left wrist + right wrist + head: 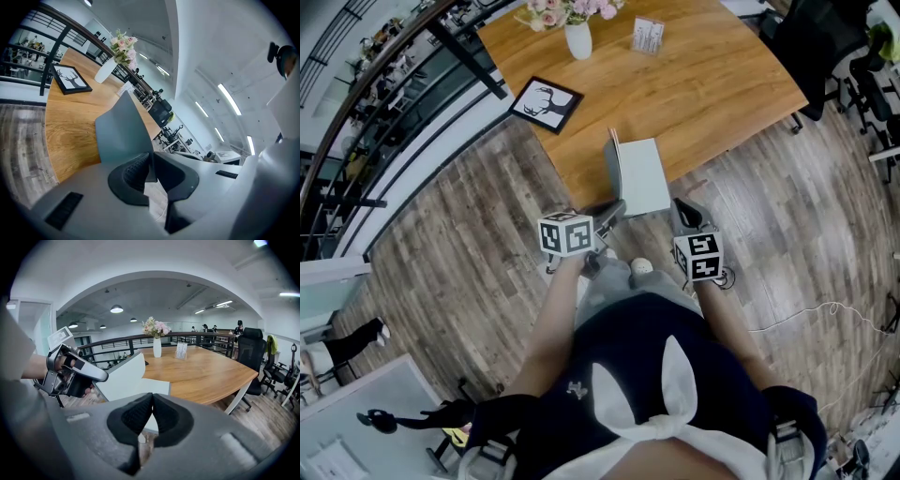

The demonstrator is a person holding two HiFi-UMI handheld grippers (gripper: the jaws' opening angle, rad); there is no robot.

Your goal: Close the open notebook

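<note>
The notebook (645, 178) lies on the table (722, 94) edge just ahead of both claws. Its cover (123, 133) stands raised, its edge pinched between the left gripper's (615, 210) narrow jaws. The right gripper (680, 208) is beside the left one, jaws together on nothing.

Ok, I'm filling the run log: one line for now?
notebook: cover raised | left gripper: shut on cover | right gripper: shut, empty, beside notebook

Overhead, two low views share notebook (639, 176).
</note>
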